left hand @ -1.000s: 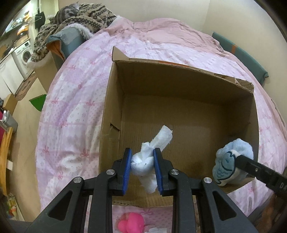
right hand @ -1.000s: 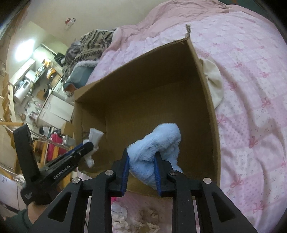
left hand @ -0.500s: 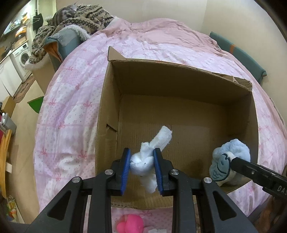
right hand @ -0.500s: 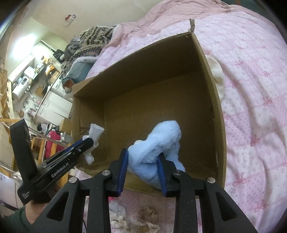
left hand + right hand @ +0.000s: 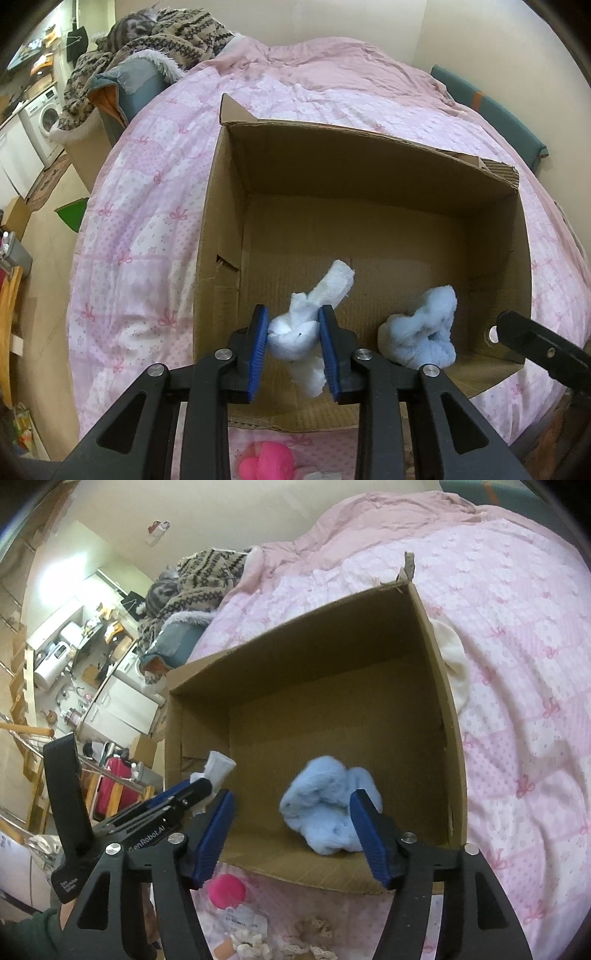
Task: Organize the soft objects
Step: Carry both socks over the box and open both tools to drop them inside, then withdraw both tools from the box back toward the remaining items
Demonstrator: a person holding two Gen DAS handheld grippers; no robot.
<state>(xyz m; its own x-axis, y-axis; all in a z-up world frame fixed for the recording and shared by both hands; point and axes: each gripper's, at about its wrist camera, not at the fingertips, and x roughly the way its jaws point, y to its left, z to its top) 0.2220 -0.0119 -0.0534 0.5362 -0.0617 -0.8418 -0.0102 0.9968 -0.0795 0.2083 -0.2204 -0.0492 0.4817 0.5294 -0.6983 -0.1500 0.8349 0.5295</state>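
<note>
An open cardboard box (image 5: 218,221) (image 5: 439,686) stands on a pink bed. My left gripper (image 5: 294,343) is shut on a white knotted cloth (image 5: 306,325) and holds it over the box's near left side; the cloth also shows in the right wrist view (image 5: 218,766). My right gripper (image 5: 291,834) is open, its jaws wide apart. A fluffy light-blue soft toy (image 5: 328,812) lies loose on the box floor at the near right, between and beyond the right fingers; it also shows in the left wrist view (image 5: 421,328).
A pink round object (image 5: 266,461) (image 5: 226,890) and lace-trimmed cloths (image 5: 273,941) lie on the bed in front of the box. A cream cloth (image 5: 452,657) sits outside the box's right wall. Patterned blankets (image 5: 155,29) pile at the bed's far left.
My right gripper has opened and let go of the blue toy, which dropped onto the box floor. My left gripper still holds the white cloth, slightly further over the box.
</note>
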